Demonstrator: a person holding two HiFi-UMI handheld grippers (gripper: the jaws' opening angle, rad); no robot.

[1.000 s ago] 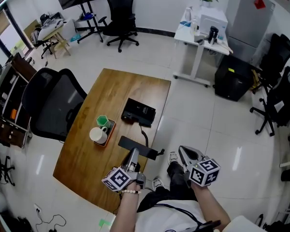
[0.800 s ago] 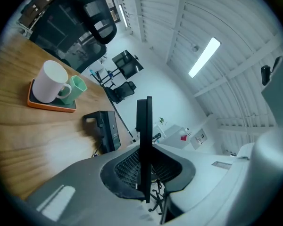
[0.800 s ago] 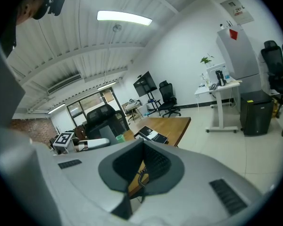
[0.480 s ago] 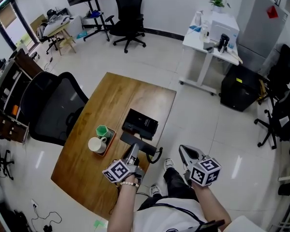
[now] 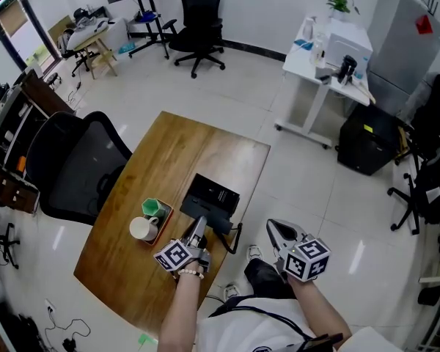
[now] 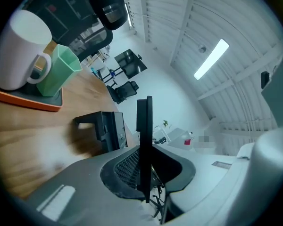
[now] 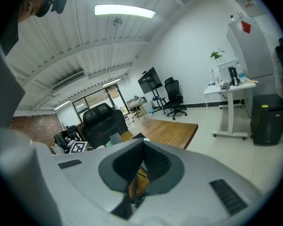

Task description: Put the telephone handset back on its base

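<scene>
Black handset (image 6: 143, 126) edge-on in left claw (image 6: 146, 174)

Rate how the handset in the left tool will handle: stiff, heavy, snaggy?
Likely stiff: the handset stands as a straight slab in the left tool. Probably light, since that pinch alone carries it. Its coiled cord hangs past the table edge and may tug back.

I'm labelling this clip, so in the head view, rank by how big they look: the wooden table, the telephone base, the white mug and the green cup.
1. wooden table
2. telephone base
3. white mug and green cup: near alike, the mug perhaps slightly bigger, so not ranked.
</scene>
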